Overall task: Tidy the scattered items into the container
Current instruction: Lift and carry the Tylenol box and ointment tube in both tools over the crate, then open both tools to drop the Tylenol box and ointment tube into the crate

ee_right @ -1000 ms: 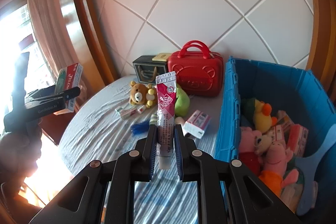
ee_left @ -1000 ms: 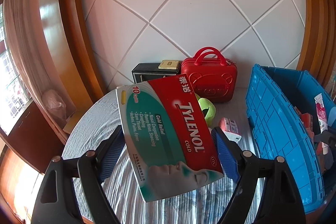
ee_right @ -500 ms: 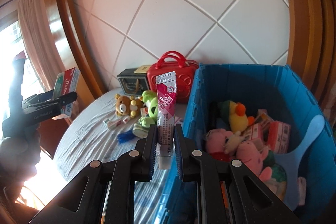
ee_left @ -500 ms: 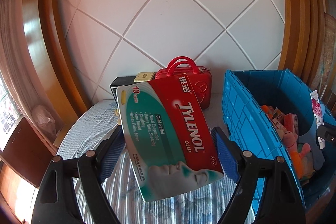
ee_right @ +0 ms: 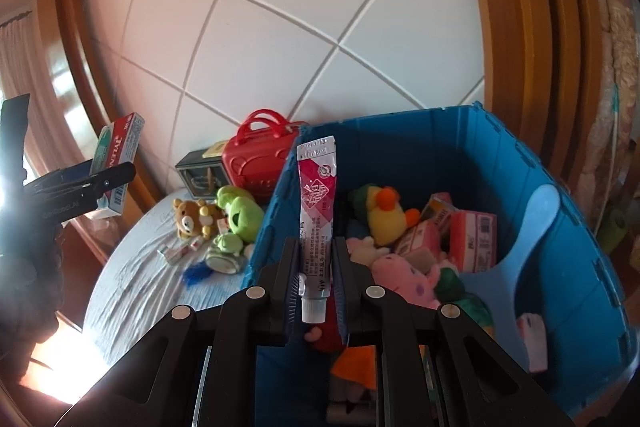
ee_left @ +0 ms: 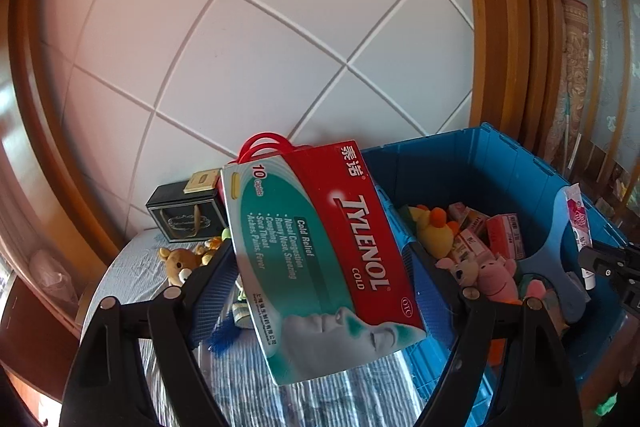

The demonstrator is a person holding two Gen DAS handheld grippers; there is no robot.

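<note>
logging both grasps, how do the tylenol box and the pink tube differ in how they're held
The Tylenol box is broad and flat, spanning the wide-set left hand-held gripper. The pink tube is slim, upright, cap down, pinched in the narrow right hand-held gripper. Both are held in the air, near the blue bin.

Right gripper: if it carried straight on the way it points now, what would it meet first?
Probably the toys piled in the blue crate: the right gripper, shut on the ointment tube, points over its near rim. Depth is uncertain.

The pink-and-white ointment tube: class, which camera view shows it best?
The right wrist view: the pink-and-white ointment tube stands centred, clamped upright in the right gripper. The left wrist view shows it small at the right edge.
</note>
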